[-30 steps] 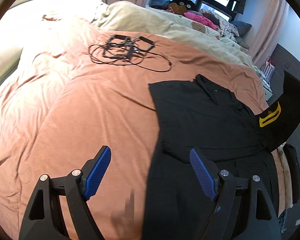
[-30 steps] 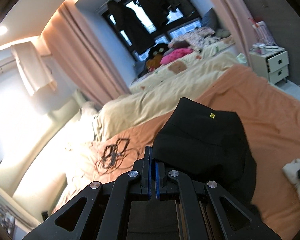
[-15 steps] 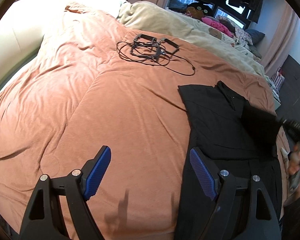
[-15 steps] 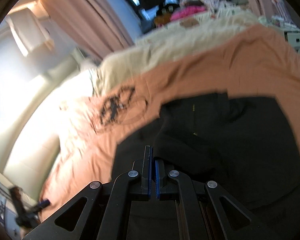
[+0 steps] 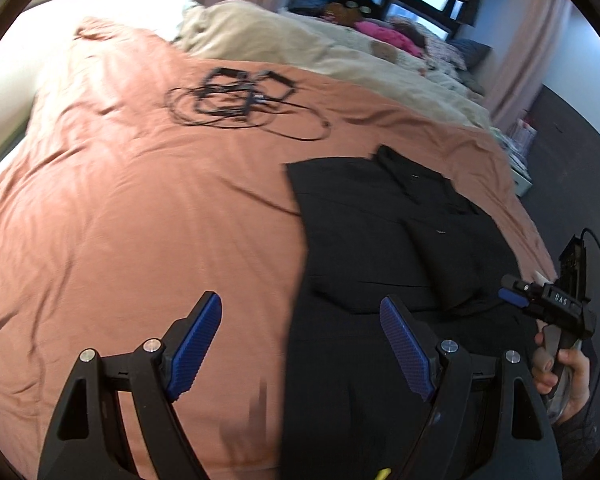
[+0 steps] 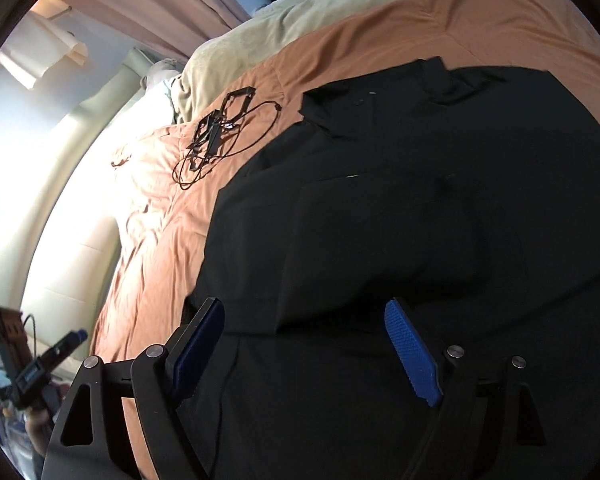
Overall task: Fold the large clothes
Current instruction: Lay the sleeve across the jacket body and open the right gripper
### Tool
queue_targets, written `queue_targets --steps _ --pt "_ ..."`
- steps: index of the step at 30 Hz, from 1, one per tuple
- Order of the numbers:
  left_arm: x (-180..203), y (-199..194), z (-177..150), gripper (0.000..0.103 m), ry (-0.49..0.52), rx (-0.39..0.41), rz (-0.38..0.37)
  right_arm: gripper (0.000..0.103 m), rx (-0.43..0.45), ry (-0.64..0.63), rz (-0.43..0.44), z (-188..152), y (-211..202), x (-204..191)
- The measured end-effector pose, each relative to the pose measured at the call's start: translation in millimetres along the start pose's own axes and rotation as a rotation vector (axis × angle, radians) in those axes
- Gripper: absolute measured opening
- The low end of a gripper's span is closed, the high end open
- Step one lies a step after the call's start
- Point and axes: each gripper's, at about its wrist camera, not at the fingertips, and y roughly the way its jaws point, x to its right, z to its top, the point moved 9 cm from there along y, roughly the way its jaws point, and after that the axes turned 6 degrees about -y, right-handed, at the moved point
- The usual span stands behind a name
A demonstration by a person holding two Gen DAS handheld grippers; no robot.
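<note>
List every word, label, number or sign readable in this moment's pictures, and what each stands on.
"DAS", or something close to it: pale characters on the black body of the right claw, seen from the left wrist camera; blurred, so uncertain.
Small pale mark on the black shirt, near the chest: too small to read.
Small screen on the left claw body, seen from the right wrist camera: too blurred to read.
Nothing else legible.

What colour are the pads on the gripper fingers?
Blue, with a fine textured surface; the pads show best in the left wrist view, on black finger frames.
</note>
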Motion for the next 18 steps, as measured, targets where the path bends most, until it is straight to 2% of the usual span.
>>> queue_targets --steps 5,9,11,13,15,18 --pt "63 21 -4 0.082 0.089 -0.018 -0.035 0.083 0.031 0.029 -0.026 -12 -32 38" --pt "115 42 -14 0.082 0.157 -0.045 -0.064 0.082 0.051 0.056 -0.096 -17 -53 84" --pt "140 53 -20 0.082 0.199 -0.050 -0.064 0.074 0.063 0.076 -0.124 -18 -63 104" --pt "160 64 -24 0.082 0.227 -0.056 -0.067 0.060 0.062 0.093 -0.145 -17 -70 122" --pt "179 79 -27 0.082 0.246 -0.078 -0.075 0.057 0.062 0.099 -0.150 -18 -75 136" --pt "208 99 -34 0.082 0.281 -0.106 -0.080 0.056 0.067 0.103 -0.173 -19 -83 158"
